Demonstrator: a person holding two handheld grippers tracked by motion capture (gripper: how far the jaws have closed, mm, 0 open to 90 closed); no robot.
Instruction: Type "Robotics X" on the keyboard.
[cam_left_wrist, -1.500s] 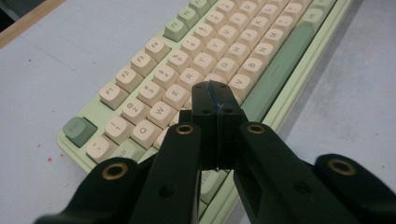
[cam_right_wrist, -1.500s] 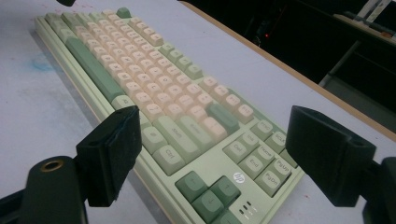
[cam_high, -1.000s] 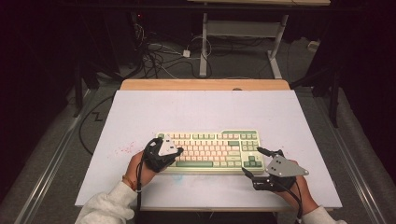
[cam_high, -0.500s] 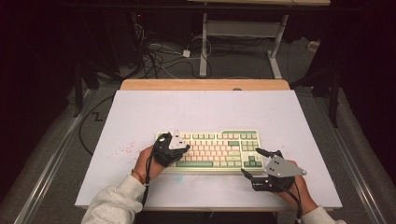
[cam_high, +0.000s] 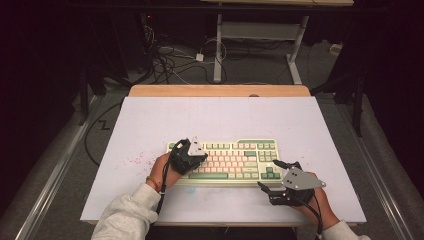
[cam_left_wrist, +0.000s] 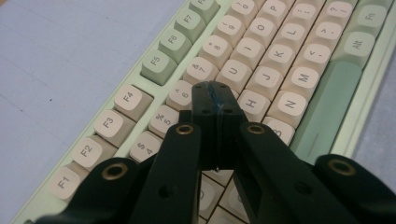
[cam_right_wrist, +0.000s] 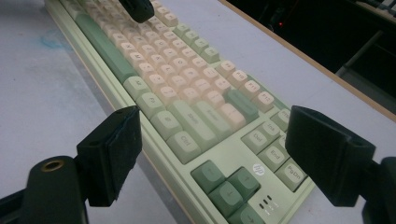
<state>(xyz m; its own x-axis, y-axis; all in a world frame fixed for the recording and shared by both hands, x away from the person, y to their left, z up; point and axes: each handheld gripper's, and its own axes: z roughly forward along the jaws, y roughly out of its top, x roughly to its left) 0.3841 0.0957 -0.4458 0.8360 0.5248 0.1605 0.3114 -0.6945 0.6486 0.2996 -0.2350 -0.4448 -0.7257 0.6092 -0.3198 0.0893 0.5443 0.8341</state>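
A pale green and cream keyboard (cam_high: 235, 159) lies near the front of the white table. My left gripper (cam_high: 194, 156) hovers over its left half, jaws pressed together and holding nothing. In the left gripper view its tip (cam_left_wrist: 215, 98) sits just above the keys (cam_left_wrist: 254, 100) around 6, Y and H. My right gripper (cam_high: 268, 174) is at the keyboard's front right corner, open. In the right gripper view its gripper (cam_right_wrist: 219, 156) has widely spread jaws that frame the arrow keys (cam_right_wrist: 224, 182) and the keyboard (cam_right_wrist: 187, 93). The left gripper's tip (cam_right_wrist: 137, 9) shows far off.
The white table top (cam_high: 220, 120) has a wooden far edge (cam_high: 220, 90). Red specks (cam_high: 134, 160) mark the surface left of the keyboard, and a blue smear (cam_high: 200, 191) lies in front of it. Cables (cam_high: 170, 60) and a desk frame (cam_high: 260, 35) stand on the floor beyond.
My left gripper has moved right and forward, from the keyboard's left end to over its keys. The right gripper has hardly shifted.
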